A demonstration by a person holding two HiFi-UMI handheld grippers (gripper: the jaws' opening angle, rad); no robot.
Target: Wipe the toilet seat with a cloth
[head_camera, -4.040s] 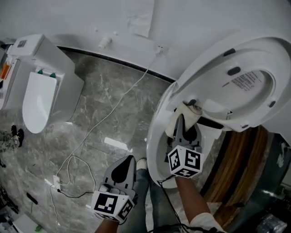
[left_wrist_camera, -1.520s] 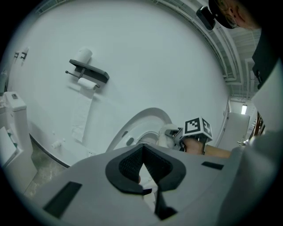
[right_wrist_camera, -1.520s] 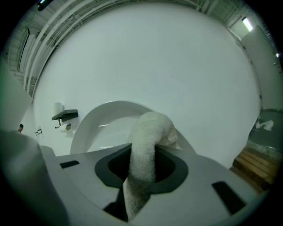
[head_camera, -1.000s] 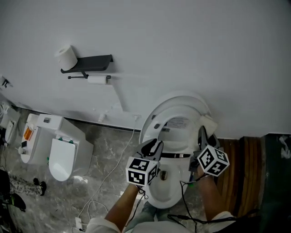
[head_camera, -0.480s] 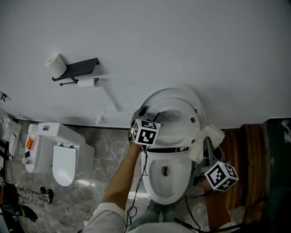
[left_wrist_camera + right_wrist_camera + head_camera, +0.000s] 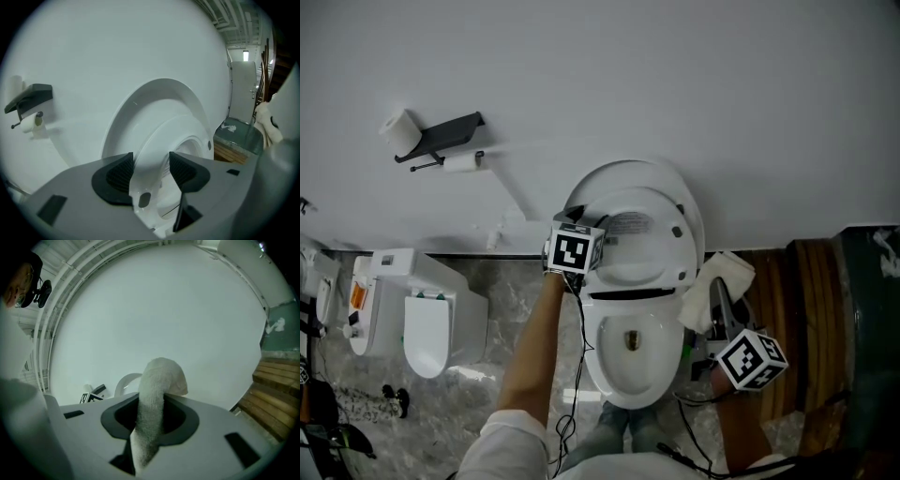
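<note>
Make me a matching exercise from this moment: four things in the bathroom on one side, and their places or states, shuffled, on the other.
Things:
1. white terry cloth
2. white oval toilet seat
3. white toilet paper roll
4. lid of the second white toilet at the left

Places or states:
A. lying shut
B. standing on the black wall shelf
C. clamped in the right gripper
D. raised upright toward the wall

Pairs: 1-C, 2-D, 3-B, 4-A
</note>
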